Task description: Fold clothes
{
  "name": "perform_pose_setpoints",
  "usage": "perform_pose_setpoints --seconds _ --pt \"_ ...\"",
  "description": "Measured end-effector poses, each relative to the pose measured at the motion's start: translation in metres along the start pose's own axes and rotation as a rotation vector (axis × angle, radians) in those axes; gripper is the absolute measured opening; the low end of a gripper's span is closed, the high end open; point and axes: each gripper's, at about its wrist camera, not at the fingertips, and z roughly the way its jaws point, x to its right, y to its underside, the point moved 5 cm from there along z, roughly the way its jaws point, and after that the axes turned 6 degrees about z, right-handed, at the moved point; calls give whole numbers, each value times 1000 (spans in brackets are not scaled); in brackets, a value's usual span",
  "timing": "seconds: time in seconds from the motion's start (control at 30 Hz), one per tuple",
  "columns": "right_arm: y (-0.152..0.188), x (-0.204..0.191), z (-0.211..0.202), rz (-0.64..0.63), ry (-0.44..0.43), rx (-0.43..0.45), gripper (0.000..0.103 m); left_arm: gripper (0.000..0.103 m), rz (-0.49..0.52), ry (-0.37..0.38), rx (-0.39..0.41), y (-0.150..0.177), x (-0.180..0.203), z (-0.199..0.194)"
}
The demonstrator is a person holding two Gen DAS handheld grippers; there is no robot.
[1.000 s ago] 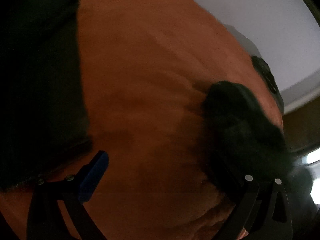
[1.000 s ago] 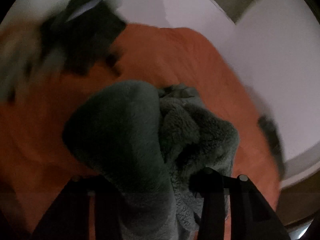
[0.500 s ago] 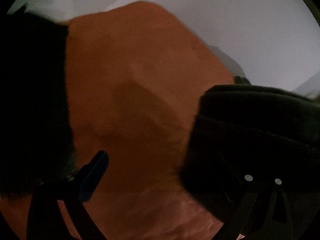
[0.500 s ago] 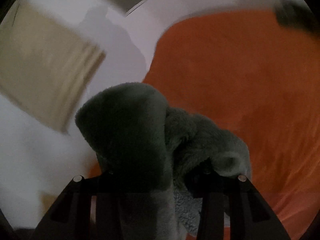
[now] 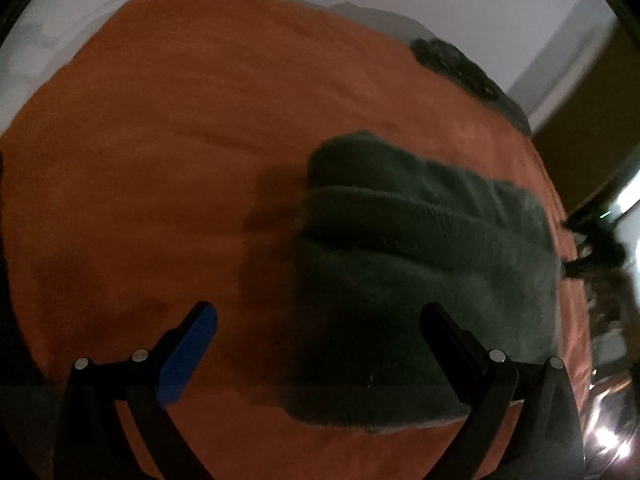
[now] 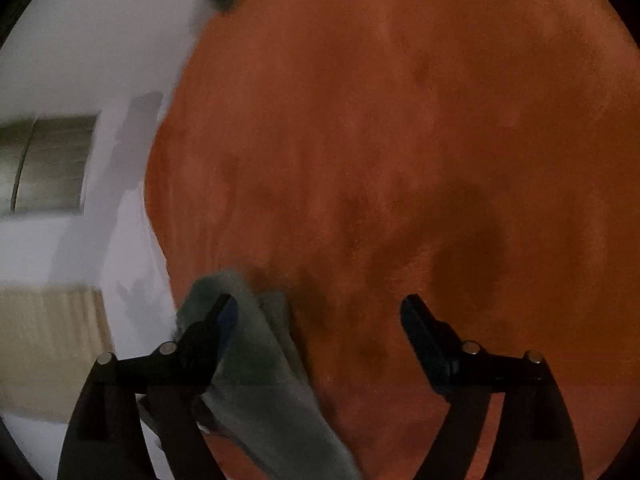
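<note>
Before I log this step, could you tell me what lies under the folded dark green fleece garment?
The folded dark green fleece garment rests on the orange plush blanket, which shows all around it. Whatever sits directly beneath the fleece is covered.

1. The right gripper has just been opening; its jaws stand wide apart over the orange blanket.
2. A grey-green fleece garment lies against the left finger; the right finger is clear of it.
</note>
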Motion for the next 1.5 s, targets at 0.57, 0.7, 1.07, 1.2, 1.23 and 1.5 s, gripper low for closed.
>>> perform_pose_setpoints --seconds 0.57,0.7,1.07,1.2,1.23,1.5 --pt "193 -185 99 -821 176 -7 62 102 413 -129 183 35 43 -36" --pt "205 -228 172 -980 238 -140 62 102 437 -182 139 33 40 -8" --pt "189 -264 229 -1181 343 -187 4 42 477 -79 151 31 46 -1" --pt "154 -273 190 -1072 249 -50 3 32 413 -32 160 27 42 -3" --pt "142 -277 186 -1036 236 -25 3 31 396 -21 154 28 40 -4" --pt "81 -266 187 -876 216 -40 2 34 370 -32 132 44 36 -16"
